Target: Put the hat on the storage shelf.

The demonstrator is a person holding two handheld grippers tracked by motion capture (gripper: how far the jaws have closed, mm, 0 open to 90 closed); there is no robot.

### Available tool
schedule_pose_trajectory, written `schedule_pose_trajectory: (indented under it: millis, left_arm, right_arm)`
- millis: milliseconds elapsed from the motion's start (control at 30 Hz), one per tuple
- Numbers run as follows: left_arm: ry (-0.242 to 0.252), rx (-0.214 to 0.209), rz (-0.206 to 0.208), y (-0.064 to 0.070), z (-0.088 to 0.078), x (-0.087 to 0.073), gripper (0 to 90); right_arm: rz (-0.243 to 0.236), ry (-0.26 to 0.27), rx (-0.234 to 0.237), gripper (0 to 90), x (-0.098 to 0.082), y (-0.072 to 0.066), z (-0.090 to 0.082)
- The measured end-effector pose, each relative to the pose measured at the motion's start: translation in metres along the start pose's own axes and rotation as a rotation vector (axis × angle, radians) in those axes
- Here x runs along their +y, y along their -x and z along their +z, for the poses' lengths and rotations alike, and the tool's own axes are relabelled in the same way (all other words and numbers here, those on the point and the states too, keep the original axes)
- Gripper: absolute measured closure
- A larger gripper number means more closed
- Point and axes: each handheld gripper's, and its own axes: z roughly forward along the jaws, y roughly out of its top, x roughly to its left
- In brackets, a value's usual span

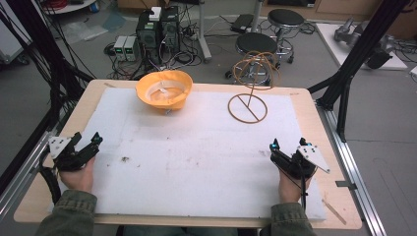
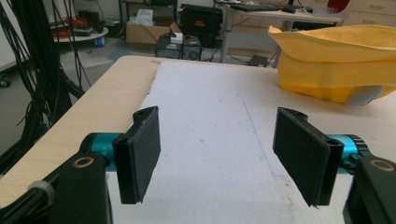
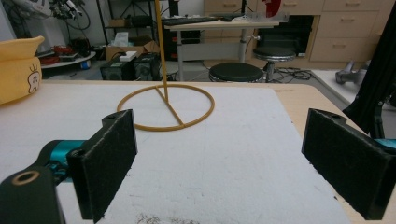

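A yellow hat [image 1: 163,90] lies upside down at the far middle of the white mat [image 1: 196,162]; it also appears at the upper right of the left gripper view [image 2: 336,60] and the left edge of the right gripper view [image 3: 18,70]. A yellow wire stand [image 1: 248,101] with a round base and a looped top stands to the hat's right, its base [image 3: 166,108] ahead of the right jaws. My left gripper [image 1: 86,139] rests open at the mat's left edge with nothing between its jaws [image 2: 219,154]. My right gripper [image 1: 287,144] sits open near the right edge [image 3: 224,163].
The mat covers most of a wooden table [image 1: 307,115]. A small dark speck [image 1: 125,159] lies on the mat near the left gripper. Beyond the table stand stools [image 1: 256,44], computer boxes [image 1: 157,29] and cables. Black frame posts [image 1: 359,54] rise at the right.
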Motion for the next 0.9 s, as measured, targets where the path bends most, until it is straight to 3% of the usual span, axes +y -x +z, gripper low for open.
schedule_pose_trajectory:
  millis: [633,733,900]
  left_arm:
    - [-0.002,-0.007,-0.016,-0.001,-0.001,0.002,31.8]
    - [-0.008,-0.026,-0.026,0.0,0.0,0.006,32.4]
    - [-0.026,-0.06,-0.003,0.005,0.006,0.017,32.7]
  right_arm:
    - [0.024,-0.006,0.021,9.1,0.0,0.0,-0.001]
    - [0.023,-0.006,0.025,9.1,0.0,-0.001,0.0]
    - [0.04,-0.004,0.034,9.1,0.0,-0.002,-0.003]
